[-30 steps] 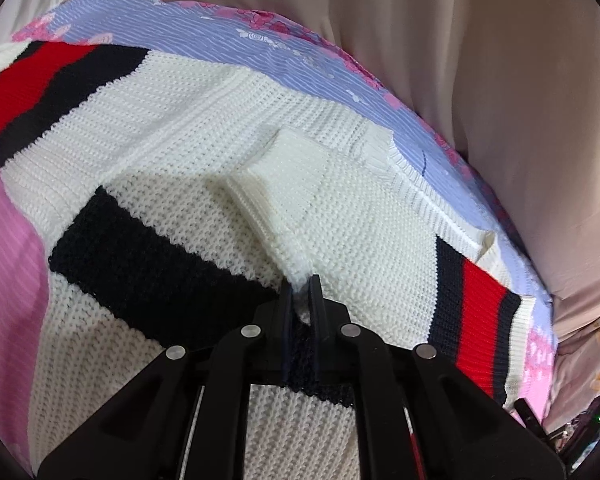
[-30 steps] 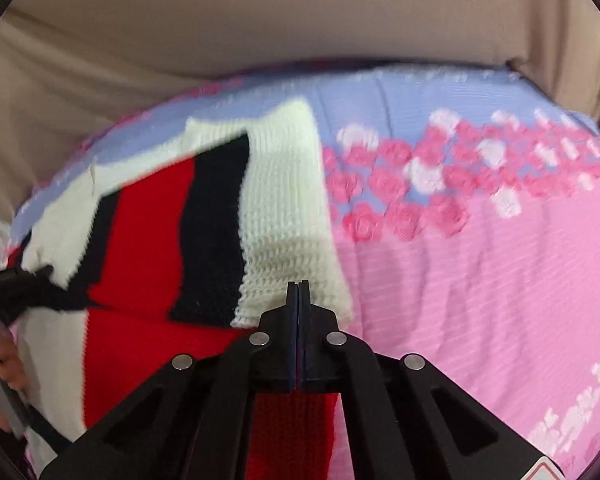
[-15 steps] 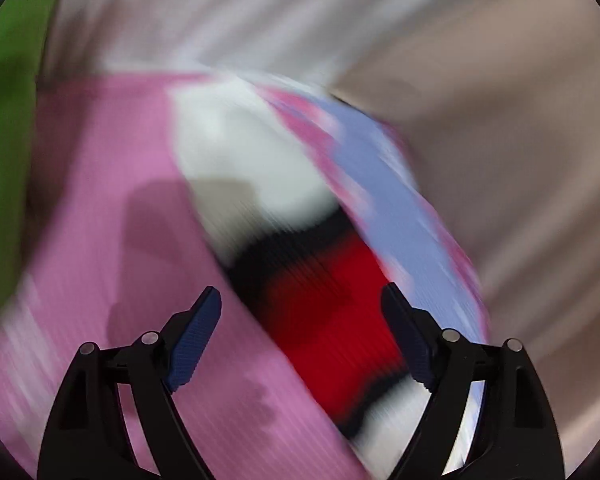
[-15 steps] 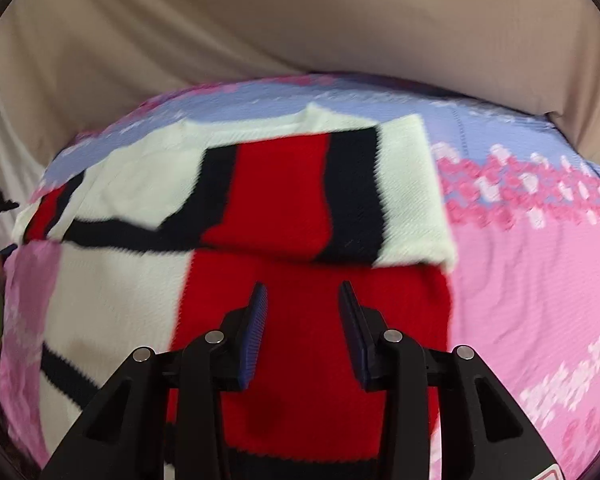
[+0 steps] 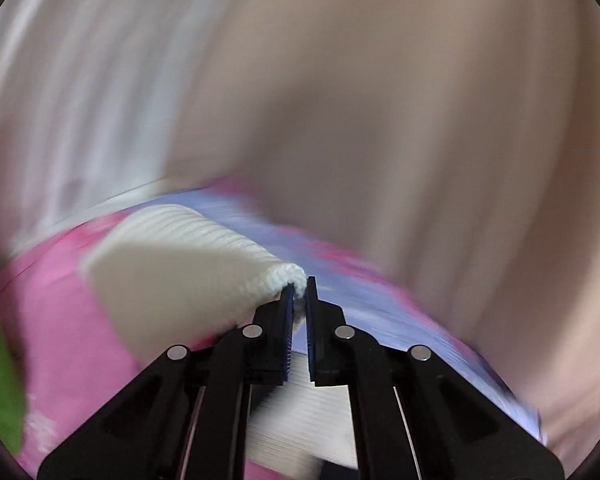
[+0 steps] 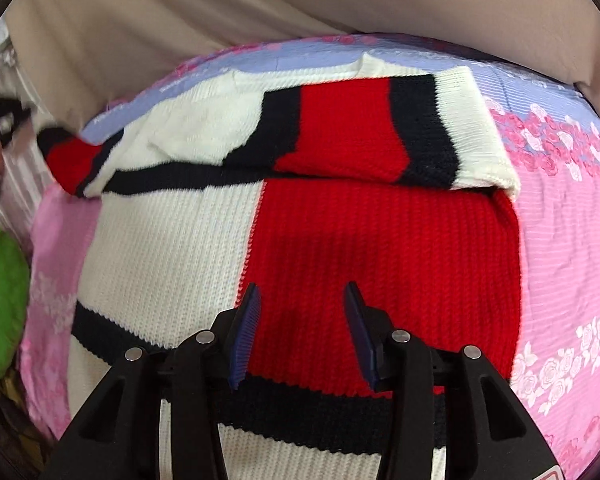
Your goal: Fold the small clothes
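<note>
You're in a home, most likely a bedroom. Evidence: soft padded surface under a pink bedsheet (image 6: 560,240) w/ white and pink rose print plus a lavender band (image 6: 520,80) along the far edge, so it reads as a bed. Beige drapery (image 6: 180,12) hangs close behind it, folds visible; the left wrist view shows the same fabric (image 5: 420,120), blurred. Green soft item (image 6: 0,300) at the bed's left edge, can't tell what. Knit sweater (image 6: 380,240) spread on the sheet: household laundry, nothing industrial around you.
</note>
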A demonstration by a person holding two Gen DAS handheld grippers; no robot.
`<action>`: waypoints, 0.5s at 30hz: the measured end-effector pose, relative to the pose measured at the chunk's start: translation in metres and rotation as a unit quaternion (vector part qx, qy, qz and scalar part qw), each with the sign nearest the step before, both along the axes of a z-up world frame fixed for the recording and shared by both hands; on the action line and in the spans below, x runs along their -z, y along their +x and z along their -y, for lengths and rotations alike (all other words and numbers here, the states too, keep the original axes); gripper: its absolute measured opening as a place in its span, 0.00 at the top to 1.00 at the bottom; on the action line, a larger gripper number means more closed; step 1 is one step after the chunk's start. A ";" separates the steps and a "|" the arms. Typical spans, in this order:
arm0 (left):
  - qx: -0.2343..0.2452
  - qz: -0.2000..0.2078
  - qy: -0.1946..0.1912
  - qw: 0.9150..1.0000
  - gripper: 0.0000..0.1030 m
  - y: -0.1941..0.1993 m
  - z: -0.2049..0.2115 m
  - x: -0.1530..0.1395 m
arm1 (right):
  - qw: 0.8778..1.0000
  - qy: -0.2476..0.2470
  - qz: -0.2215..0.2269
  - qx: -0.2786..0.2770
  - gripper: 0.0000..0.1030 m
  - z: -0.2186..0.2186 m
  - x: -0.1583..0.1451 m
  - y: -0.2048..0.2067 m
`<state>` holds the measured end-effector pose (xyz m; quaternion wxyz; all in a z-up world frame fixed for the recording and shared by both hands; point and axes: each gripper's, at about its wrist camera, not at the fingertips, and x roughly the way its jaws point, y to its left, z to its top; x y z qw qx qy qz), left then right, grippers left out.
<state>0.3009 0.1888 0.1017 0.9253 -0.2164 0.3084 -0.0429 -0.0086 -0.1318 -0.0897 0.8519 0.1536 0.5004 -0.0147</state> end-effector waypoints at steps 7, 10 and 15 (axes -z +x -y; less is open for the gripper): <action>0.241 -0.043 -0.054 0.968 0.78 -0.083 0.227 0.036 | 0.998 0.009 0.017 0.055 0.52 0.050 -0.003 -0.028; 0.231 -0.113 -0.041 0.965 0.45 -0.115 0.262 0.097 | 0.997 0.007 0.008 0.073 0.51 0.074 0.006 -0.038; 0.147 -0.160 -0.091 0.972 0.32 -0.138 0.213 0.137 | 0.997 0.018 0.019 0.074 0.47 0.100 0.003 -0.036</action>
